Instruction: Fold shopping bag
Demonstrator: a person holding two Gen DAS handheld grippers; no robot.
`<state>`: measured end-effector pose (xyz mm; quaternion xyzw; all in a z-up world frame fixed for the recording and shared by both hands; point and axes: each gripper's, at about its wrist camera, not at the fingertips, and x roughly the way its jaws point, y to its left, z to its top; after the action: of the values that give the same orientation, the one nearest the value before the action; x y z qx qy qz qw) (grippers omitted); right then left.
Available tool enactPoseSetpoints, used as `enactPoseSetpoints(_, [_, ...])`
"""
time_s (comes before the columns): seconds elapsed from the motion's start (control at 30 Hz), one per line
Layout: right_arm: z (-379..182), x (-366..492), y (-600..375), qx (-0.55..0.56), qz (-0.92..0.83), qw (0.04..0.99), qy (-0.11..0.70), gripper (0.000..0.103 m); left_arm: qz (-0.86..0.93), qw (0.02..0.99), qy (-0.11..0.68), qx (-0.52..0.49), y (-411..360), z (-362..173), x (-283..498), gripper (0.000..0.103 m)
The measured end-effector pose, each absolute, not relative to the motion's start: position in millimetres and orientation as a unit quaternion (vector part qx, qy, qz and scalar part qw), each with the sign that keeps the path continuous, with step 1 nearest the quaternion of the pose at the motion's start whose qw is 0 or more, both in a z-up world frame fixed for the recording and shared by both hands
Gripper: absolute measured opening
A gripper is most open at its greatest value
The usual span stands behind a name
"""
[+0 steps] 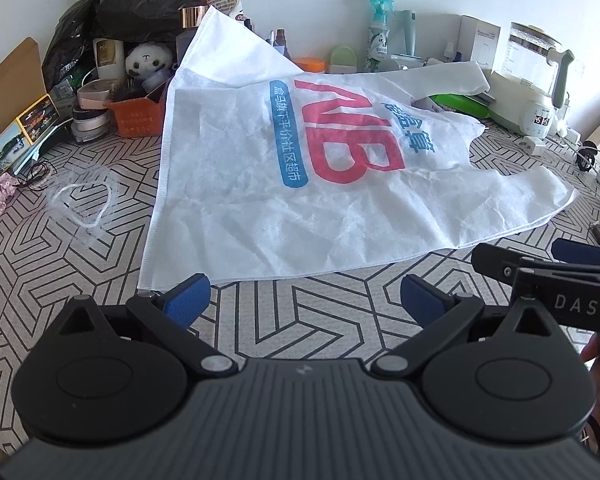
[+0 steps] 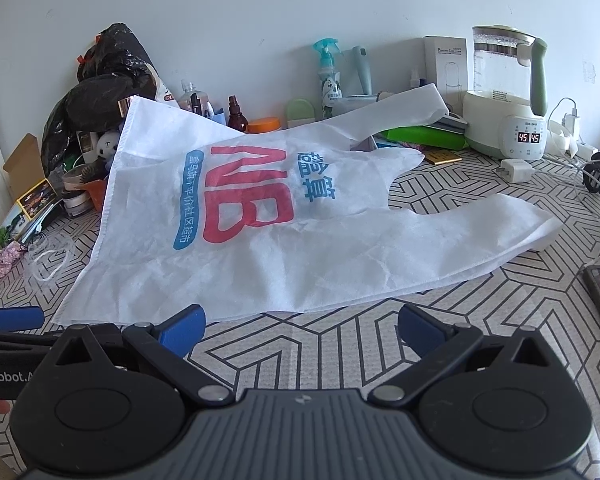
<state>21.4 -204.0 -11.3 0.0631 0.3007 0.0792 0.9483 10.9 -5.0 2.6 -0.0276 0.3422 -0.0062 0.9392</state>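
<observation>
The bag [image 1: 300, 184], white with a red "NB" print, lies spread on the patterned table [image 1: 80, 272] just ahead of both grippers, its far left corner propped up on the clutter [image 1: 132, 80] by the wall and its handles trailing off to the right toward the kettle [image 2: 504, 120]. The left gripper [image 1: 304, 300] hovers over bare table short of the bag's near edge, blue pads [image 1: 188, 300] spread wide and holding nothing. The right gripper [image 2: 300, 330] sits just beside it, equally wide apart and empty.
</observation>
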Motion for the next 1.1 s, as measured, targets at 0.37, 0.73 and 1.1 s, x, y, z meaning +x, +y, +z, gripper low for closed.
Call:
enactPoseSetpoints(0.37, [-15.8, 24.7, -208.0, 0.063, 0.07, 0.947, 0.306, 0.103, -0.02, 0.936, 0.35, -0.016, -1.7, 3.3, 17.0, 0.103])
enactPoseSetpoints(0.73, [-13.7, 59.6, -176.2, -0.024, 0.142, 0.926, 0.349, 0.103, 0.033, 0.925, 0.378, -0.026, 73.1, 6.6, 30.8, 0.103])
enactPoseSetpoints(1.1, [-29.3, 111.3, -141.9, -0.053, 0.202, 0.904, 0.372, 0.097, 0.049, 0.905, 0.417, -0.065, 101.6, -21.3, 79.9, 0.103])
